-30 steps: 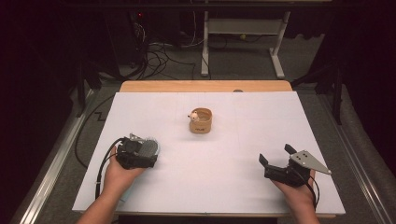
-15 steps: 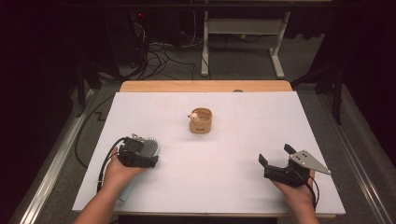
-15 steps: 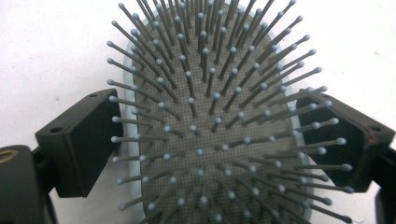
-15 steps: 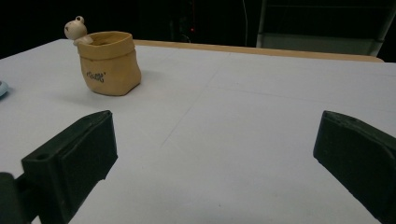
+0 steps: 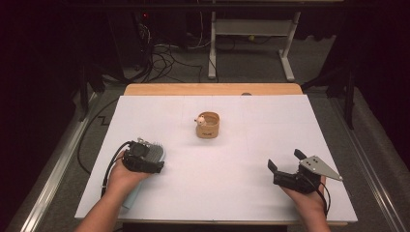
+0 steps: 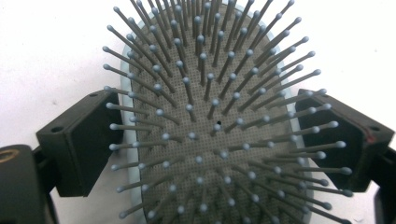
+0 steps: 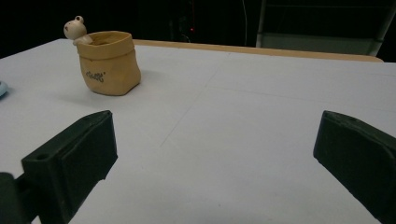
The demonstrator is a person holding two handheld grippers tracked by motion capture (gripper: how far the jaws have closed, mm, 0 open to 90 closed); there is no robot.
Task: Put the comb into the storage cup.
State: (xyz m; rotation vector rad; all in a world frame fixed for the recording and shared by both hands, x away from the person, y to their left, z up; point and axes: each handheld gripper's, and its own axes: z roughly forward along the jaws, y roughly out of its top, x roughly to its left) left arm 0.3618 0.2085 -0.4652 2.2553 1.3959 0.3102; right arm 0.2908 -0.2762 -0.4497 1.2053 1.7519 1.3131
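A light blue hairbrush (image 6: 210, 140) with grey bristles lies on the white table, bristles up. In the high view its head (image 5: 151, 151) sticks out past my left gripper (image 5: 153, 160), and its handle runs back under the forearm. In the left gripper view the two black jaws of my left gripper (image 6: 210, 119) sit against the two sides of the brush head, shut on it. My right gripper (image 5: 285, 159) rests at the front right, its jaws wide apart; between the jaws of this right gripper (image 7: 219, 135) I see bare table.
A small tan pouch-shaped pot (image 5: 208, 125) with a tiny figure on its rim stands mid-table; it is the same pot (image 7: 109, 63) far left in the right gripper view. The white sheet (image 5: 270, 121) covers a wooden table. Cables and a stand lie on the floor behind.
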